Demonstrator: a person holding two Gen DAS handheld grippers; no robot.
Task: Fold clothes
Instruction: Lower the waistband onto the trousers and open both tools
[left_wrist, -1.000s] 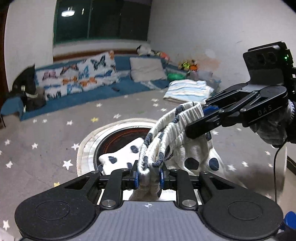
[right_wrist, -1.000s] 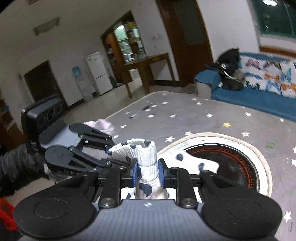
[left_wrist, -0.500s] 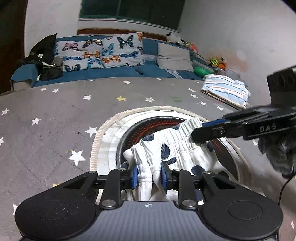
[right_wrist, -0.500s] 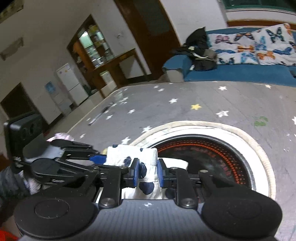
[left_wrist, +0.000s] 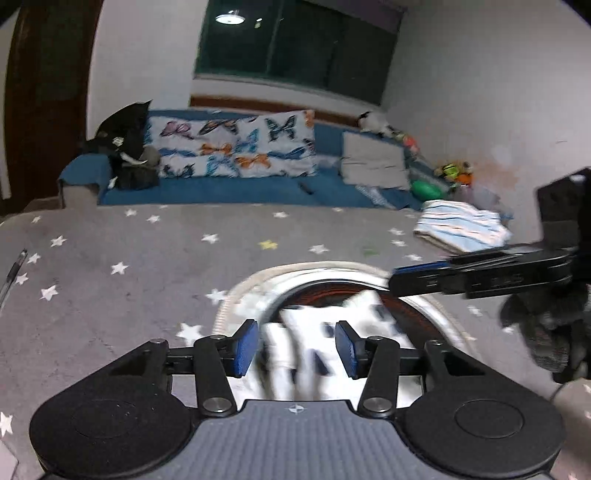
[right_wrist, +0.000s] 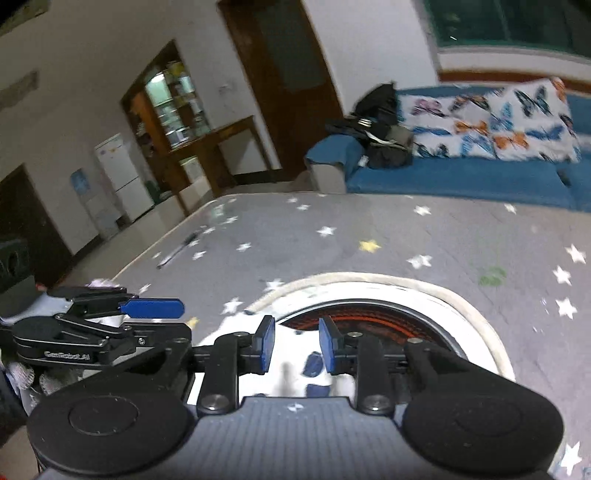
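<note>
I've just been spreading both the left gripper (left_wrist: 293, 348) and right gripper (right_wrist: 297, 345), pads now clear of the polka-dot garment (left_wrist: 332, 332), leaving it lying on the near round mat (right_wrist: 461, 295) for folding.

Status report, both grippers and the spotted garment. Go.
Left gripper open, fingers just spread, clear of cloth. Right gripper open, just released. Spotted garment dropped on the round mat. Nothing in the way.
</note>
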